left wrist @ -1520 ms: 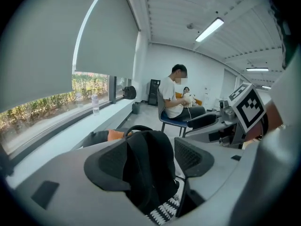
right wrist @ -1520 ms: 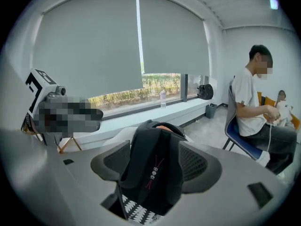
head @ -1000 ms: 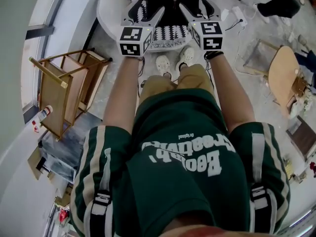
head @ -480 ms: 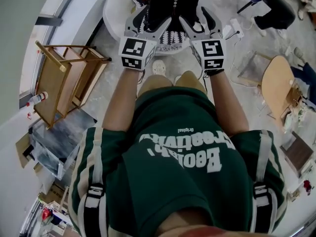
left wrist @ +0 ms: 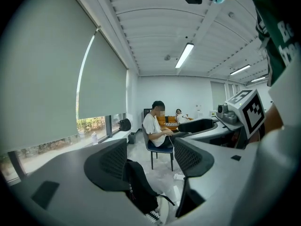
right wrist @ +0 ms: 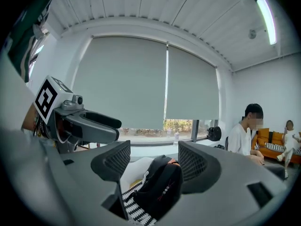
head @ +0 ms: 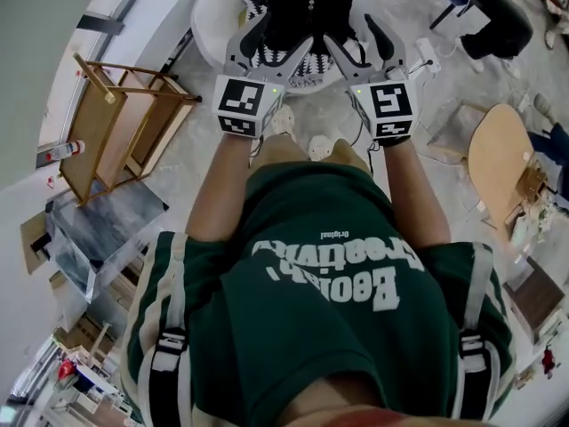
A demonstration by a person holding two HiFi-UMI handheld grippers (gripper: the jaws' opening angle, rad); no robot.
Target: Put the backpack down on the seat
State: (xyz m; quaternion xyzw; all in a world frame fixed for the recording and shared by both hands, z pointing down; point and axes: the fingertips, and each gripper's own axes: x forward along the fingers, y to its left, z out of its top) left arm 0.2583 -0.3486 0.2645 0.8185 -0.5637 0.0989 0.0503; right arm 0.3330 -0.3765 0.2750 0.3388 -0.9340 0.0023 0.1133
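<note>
Jaws spread, the left gripper (head: pixel 277 36) and right gripper (head: pixel 356 34) flank a black backpack (head: pixel 307 3) sitting on a white seat (head: pixel 212 14).

Black backpack (head: pixel 307 7), upright at 12 o'clock, pale studs down its front, on white seat (head: pixel 212 16), atop black-and-white patterned cushion (head: pixel 298 76)

The backpack (head: pixel 307 3) is showing plain black, the seat (head: pixel 212 20) white, and the cushion (head: pixel 293 68) on it a black-and-white zigzag pattern. The left hand-held gripper (head: pixel 274 38) and right hand-held gripper (head: pixel 354 36) are showing grey, each with a cube of black-and-white square markers. The person is wearing a dark green shirt (head: pixel 329 327) with white lettering, tan trousers (head: pixel 276 154) and whitish shoes (head: pixel 318 145).
</note>
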